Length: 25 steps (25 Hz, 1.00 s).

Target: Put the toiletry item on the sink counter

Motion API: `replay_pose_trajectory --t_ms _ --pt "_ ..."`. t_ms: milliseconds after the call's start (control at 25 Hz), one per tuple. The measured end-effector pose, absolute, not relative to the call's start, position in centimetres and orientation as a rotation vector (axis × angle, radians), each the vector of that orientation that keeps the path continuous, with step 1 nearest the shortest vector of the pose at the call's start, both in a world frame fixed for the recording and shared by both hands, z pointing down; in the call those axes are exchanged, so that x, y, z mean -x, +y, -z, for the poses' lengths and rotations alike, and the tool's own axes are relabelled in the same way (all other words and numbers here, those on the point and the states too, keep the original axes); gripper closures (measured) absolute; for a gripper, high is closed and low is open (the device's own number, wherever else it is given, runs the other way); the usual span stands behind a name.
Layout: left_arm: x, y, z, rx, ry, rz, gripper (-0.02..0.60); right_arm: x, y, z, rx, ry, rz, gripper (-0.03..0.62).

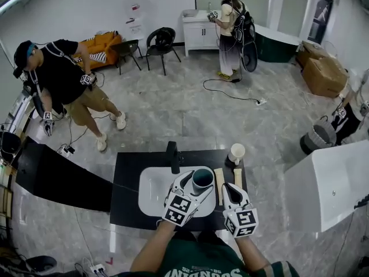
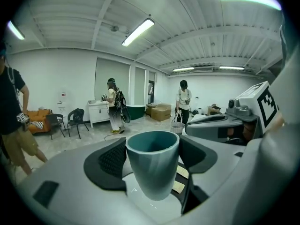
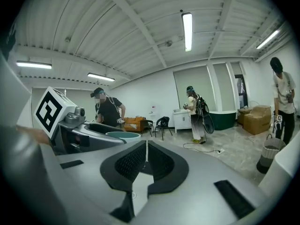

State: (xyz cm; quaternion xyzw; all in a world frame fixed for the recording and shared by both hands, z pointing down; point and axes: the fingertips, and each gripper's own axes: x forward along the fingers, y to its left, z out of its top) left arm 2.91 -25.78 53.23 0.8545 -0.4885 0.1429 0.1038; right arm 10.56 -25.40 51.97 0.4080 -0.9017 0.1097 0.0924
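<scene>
The left gripper point(image 1: 201, 182) grips an upright teal cup point(image 2: 153, 172) between its 2 jaws over the right side of the white sink point(image 1: 151, 195) in the black counter point(image 1: 128, 172), while the right gripper point(image 3: 146, 161) beside it is closed on nothing.

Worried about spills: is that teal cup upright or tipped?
Upright: the teal cup sits mouth-up between the jaws of the left gripper, its rim level.

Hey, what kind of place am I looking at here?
Probably a large indoor studio staged with bathroom fixtures, not a real bathroom: a freestanding black sink counter on an open floor, a separate white vanity opposite, and another person working nearby.
</scene>
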Motion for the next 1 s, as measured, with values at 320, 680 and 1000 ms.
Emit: replay_pose_trajectory --t_ms 320,680,1000 --pt "-2.2 -27.3 -53.2 -2.464 -1.483 -0.418 0.219 -9.5 -27.4 -52.4 -1.138 -2.684 -0.361 0.551" --pt "-1.0 -29.7 -52.6 -2.471 -1.477 -0.417 0.219 -8.4 -29.1 -51.8 -1.163 -2.674 -0.363 0.551" --pt "-1.7 -32.2 -54.0 -2.493 -1.441 -0.414 0.221 -9.5 -31.0 -52.6 -1.210 -2.645 -0.361 0.551"
